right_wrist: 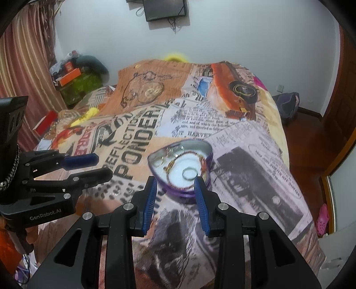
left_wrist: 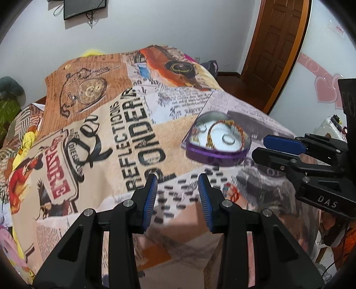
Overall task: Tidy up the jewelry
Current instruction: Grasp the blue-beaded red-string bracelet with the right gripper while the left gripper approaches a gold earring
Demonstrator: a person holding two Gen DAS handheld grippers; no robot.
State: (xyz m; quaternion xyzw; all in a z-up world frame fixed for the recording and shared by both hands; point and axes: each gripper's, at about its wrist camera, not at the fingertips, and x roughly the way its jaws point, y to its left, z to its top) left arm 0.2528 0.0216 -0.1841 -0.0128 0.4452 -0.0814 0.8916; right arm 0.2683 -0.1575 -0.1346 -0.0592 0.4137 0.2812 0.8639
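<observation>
A purple heart-shaped tin [left_wrist: 217, 153] [right_wrist: 208, 160] lies open on the printed blanket. On its white lining rest a few rings [left_wrist: 229, 139] [right_wrist: 189, 173] and a gold-and-red chain [left_wrist: 210, 133] [right_wrist: 171, 164]. My left gripper [left_wrist: 177, 177] [right_wrist: 104, 165] hovers over the blanket to the left of the tin and nearer than it, open, with nothing between its blue pads. My right gripper [right_wrist: 175, 180] [left_wrist: 259, 145] is at the tin's near right edge, also open and holding nothing. In its own view the pads frame the tin's near tip.
The blanket [left_wrist: 106, 137] covers a bed that drops at the right to a wooden floor [right_wrist: 311, 142]. Boxes and bags [right_wrist: 73, 75] are piled at the far left by a curtain. A wooden door [left_wrist: 276, 44] stands far right, and a screen [right_wrist: 164, 9] hangs on the wall.
</observation>
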